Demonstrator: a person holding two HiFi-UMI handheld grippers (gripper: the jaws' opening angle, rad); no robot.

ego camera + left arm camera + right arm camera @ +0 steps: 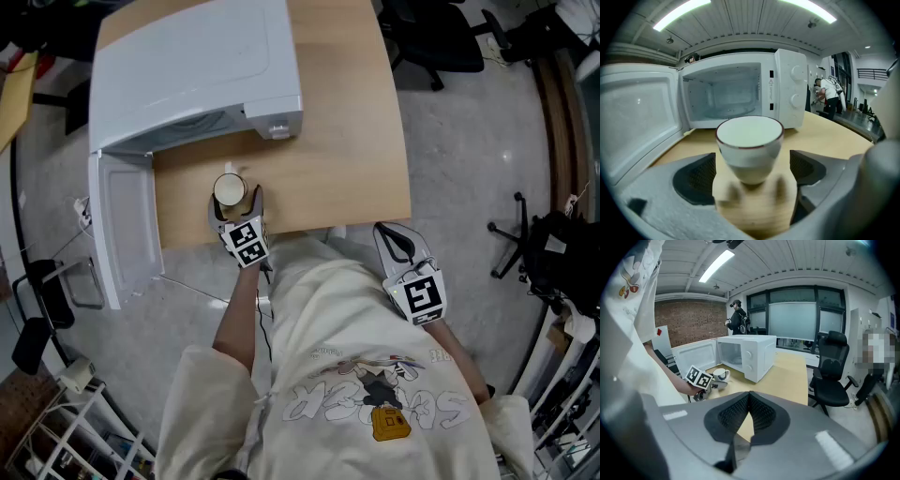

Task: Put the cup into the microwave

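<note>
Leftward, open microwave door (127, 225) near cup (229, 190).

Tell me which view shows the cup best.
Left gripper view: the cup stands large between the open jaws of the left gripper. Head view shows only its top; right gripper view shows it small, distant.

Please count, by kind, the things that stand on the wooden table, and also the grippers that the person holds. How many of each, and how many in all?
cup: 1
microwave: 1
grippers: 2, the left gripper open with the cup between its jaws, the right gripper shut and empty
Total: 4
</note>
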